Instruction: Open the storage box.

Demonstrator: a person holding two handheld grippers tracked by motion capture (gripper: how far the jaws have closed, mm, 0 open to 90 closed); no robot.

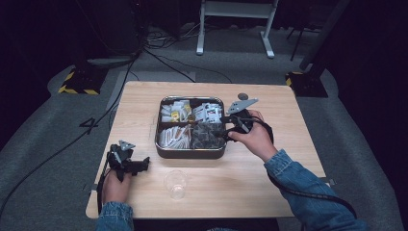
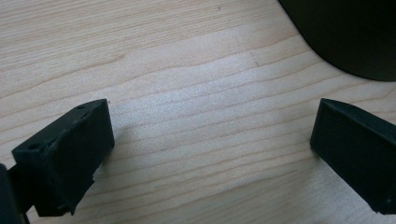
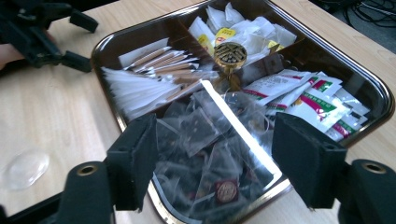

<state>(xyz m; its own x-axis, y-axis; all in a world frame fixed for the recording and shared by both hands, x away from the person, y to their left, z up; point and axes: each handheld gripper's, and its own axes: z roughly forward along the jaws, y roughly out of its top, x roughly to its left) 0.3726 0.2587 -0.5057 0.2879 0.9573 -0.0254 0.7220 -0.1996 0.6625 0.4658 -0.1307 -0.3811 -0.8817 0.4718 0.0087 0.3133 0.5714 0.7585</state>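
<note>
- Dark floor and cables ring a pale wooden table (image 1: pixel 144 106), and on it we have a metal tray (image 1: pixel 190 153) split into four compartments, with a clear plastic cup (image 1: pixel 176 184) standing apart on the near side
- Our right gripper (image 3: pixel 215 149) hovers over the tray's compartment of clear tea-bag sachets (image 3: pixel 201 135), which in the high view is the near right one; the jaws stand parted with nothing pressed between the pads, though sachets lie right under the gap
- We judge the step in hand to be picking one sachet out of that heap, probably for the cup
- To do it well we should settle on a single sachet lying on top, ideally one with a raised corner or edge, and bring the jaws down to straddle just that edge
- We should close gently; the film is thin and slippery, and a deep bite is likely to drag neighbours up with it
- We should keep clear of the brass knob (image 3: pixel 229 54) at the tray's centre and of the shiny divider (image 3: pixel 238 128) beside the sachets
- Our left gripper (image 2: pixel 210 149) rests low over bare wood near the table's left edge, jaws wide apart and empty
- It could steady the cup when we carry the sachet over, since so light a cup may tip
</note>
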